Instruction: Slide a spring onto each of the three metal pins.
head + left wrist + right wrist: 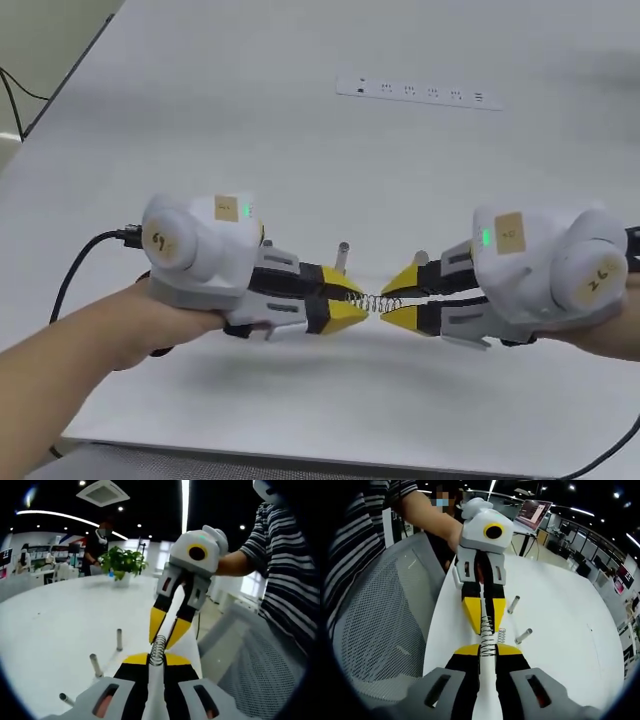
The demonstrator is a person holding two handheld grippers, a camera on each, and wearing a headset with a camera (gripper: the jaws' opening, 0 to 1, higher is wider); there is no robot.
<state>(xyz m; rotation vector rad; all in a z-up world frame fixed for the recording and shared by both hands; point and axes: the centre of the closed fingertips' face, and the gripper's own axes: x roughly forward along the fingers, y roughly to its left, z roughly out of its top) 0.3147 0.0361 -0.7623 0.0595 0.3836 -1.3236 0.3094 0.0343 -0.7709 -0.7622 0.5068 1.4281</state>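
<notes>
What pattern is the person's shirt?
Dark-and-light striped shirt; clearest in the left gripper view.

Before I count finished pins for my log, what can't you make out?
- Spring ends: all views, pinched inside the jaws of the left gripper and right gripper.
- Pin bases: head view, behind the grippers.
- Nearest pin: left gripper view, blurred and partly behind the gripper's body.
</notes>
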